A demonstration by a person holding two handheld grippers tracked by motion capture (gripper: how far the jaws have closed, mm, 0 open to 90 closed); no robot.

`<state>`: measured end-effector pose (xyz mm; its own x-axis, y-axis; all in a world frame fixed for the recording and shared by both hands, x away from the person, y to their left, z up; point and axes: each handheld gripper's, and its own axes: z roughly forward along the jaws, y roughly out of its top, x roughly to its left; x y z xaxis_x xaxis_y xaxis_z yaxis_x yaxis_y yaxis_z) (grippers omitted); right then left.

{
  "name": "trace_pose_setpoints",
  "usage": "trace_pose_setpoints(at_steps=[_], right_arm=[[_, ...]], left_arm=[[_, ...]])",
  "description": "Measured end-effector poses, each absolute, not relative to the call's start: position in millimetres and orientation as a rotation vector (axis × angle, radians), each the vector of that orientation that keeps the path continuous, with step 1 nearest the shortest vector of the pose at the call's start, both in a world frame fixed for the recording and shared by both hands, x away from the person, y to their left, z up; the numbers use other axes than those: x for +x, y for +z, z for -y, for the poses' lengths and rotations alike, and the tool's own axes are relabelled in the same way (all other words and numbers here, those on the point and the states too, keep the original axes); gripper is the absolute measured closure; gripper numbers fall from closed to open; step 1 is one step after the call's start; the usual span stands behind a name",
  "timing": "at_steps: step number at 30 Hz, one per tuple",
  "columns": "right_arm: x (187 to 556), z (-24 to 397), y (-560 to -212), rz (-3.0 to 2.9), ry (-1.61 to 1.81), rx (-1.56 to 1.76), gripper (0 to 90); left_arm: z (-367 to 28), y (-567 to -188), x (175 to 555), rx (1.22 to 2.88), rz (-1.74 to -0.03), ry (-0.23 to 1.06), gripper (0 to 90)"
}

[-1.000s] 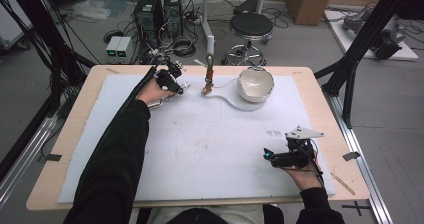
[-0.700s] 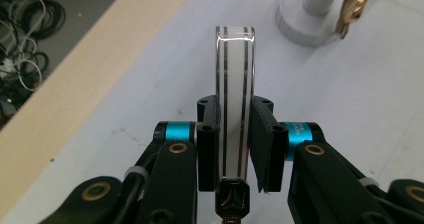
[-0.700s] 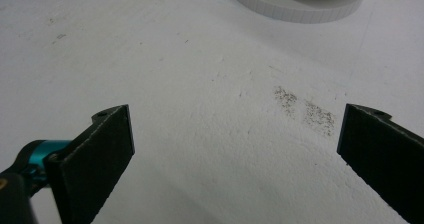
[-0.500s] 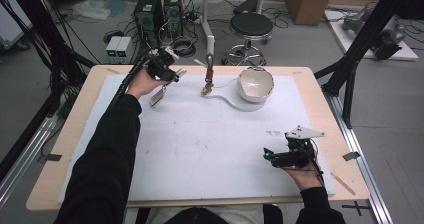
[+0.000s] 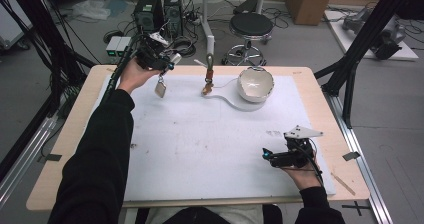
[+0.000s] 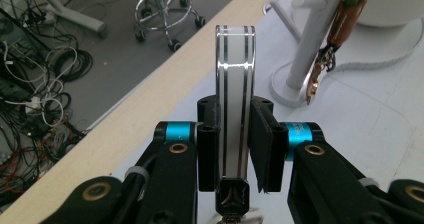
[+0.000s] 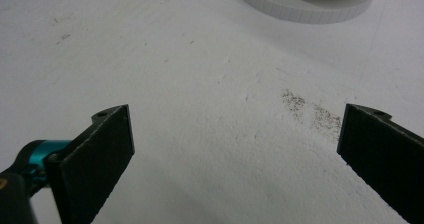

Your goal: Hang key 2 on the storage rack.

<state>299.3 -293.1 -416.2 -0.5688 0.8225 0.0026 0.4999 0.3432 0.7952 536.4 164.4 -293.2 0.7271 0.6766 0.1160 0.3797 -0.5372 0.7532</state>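
- Two tongs: left tongs (image 6: 235, 149) pinch a white flat tag (image 6: 234, 99), raised left of the bowl (image 5: 255, 84).
- Right tongs (image 7: 235, 159) stay spread, on the worktop (image 5: 200, 149) nearer than the bowl.

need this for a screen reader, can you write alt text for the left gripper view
The left gripper is shut on a flat white object with silver stripes, held on edge between its two black pads. Beyond it, a white stand rises from the white table cover with a small metal clip hanging beside it, and a wheeled stool stands on the floor.
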Motion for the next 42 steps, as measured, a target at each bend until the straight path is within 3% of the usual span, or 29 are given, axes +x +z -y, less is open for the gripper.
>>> trace_pose_setpoints(at_steps=[5, 15, 23, 42], right_arm=[[299, 292, -416, -2.218, 1.093, 1.160, 0.7], [298, 291, -416, -2.215, 1.098, 1.164, 0.7], [300, 293, -418, -2.215, 1.095, 1.167, 0.7], [299, 292, -417, -2.211, 1.102, 1.154, 0.7]], left_arm=[[-175, -269, 532, 2.090, -0.784, 0.538, 75.0], [-175, -248, 534, 2.047, -0.769, 0.614, 75.0], [-170, -243, 538, 1.967, -0.762, 0.634, 75.1], [-128, -252, 548, 1.946, -0.757, 0.661, 75.1]])
